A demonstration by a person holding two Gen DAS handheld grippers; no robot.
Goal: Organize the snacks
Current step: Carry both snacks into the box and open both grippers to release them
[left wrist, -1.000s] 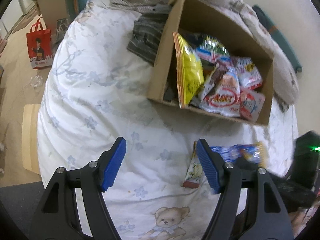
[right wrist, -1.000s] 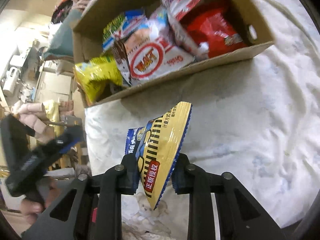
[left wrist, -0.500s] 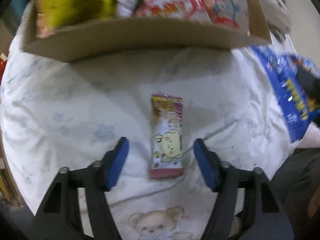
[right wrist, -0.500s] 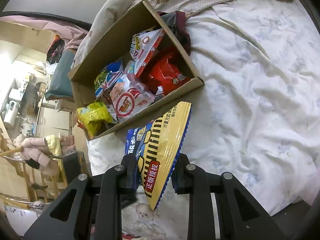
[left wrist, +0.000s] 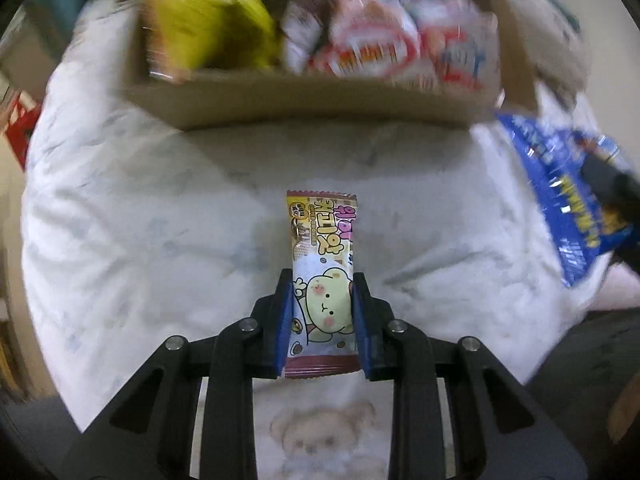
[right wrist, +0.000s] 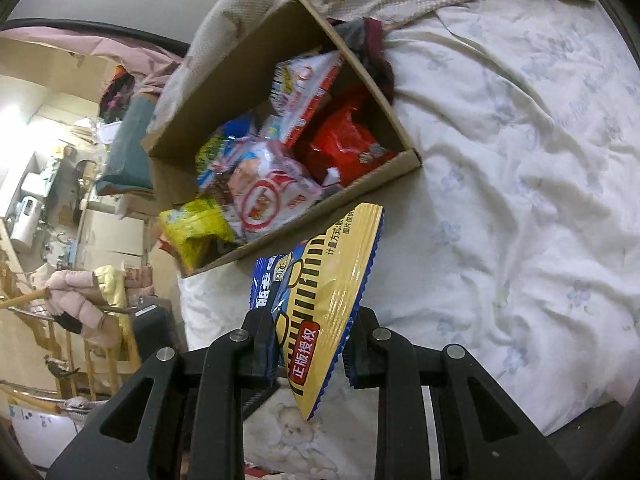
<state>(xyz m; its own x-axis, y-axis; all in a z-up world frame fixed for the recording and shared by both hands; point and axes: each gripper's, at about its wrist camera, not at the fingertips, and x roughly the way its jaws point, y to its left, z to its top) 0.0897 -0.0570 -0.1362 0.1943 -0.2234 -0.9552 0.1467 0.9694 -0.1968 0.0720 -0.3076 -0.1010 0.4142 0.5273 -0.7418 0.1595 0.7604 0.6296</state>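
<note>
A small snack bar (left wrist: 322, 232) with a cartoon bear on its wrapper lies on the white bedspread (left wrist: 160, 220). My left gripper (left wrist: 323, 280) points down over it. Its jaws are closing, with both blue pads against the long sides of the bar's near half. My right gripper (right wrist: 314, 316) is shut on a yellow and blue snack bag (right wrist: 332, 280) held up in the air. That same bag (left wrist: 560, 200) shows at the right edge of the left wrist view. The open cardboard box (right wrist: 240, 80) holding several snack bags sits on the bed beyond both grippers.
A yellow bag (right wrist: 192, 228) and a red bag (right wrist: 344, 140) lie among the box's contents. Dark folded clothing (right wrist: 372, 52) rests behind the box. The bed edge drops off to the left, where furniture and a pink coat (right wrist: 76, 292) stand.
My left gripper has swung over to the bear bar, come down, and narrowed from wide open onto it. The right gripper lifted its bag back from the box, then held still.
</note>
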